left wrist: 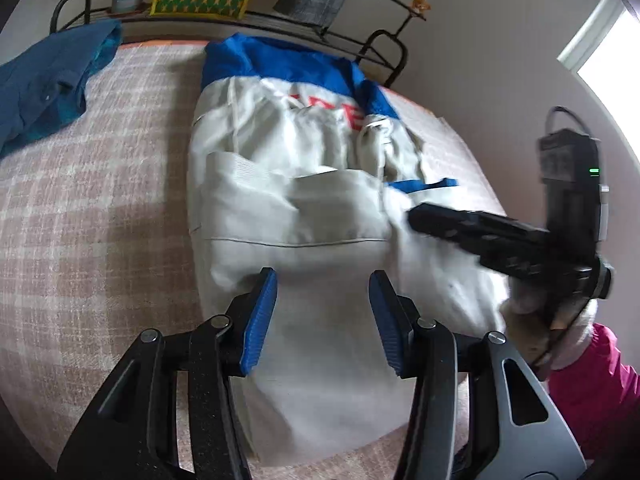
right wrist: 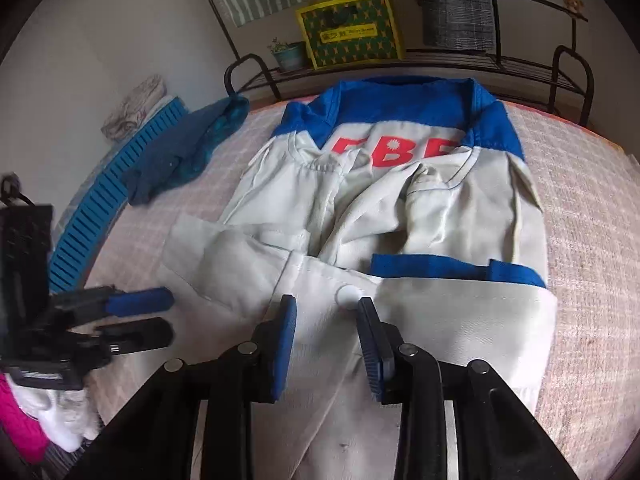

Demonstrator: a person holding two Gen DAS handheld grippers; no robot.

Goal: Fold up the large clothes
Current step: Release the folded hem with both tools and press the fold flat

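Reaching: both grippers angled down at the near hem of the jacket, next fold of the large garment not yet made.
Left gripper [left wrist: 322, 292]: jaws apart, over the near white panel, no cloth pinched that I can see.
Right gripper [right wrist: 328, 316]: jaws part-way apart, straddling the front placket beside a white snap [right wrist: 347, 295]; pads do not clearly press cloth.
Jacket [right wrist: 384, 216]: white with blue yoke and red letters, flat on the bed [right wrist: 592, 240], sleeves already folded in.
Key relation: jacket lies straight ahead of both grippers, long axis running away toward the collar; near hem closest, right gripper nearer the centre line, left toward the jacket's left side.
Likely move: pinch hem, carry it toward the collar.
Far: blue garment [right wrist: 180, 152] apart on the bed, metal rack [right wrist: 440, 60] behind.
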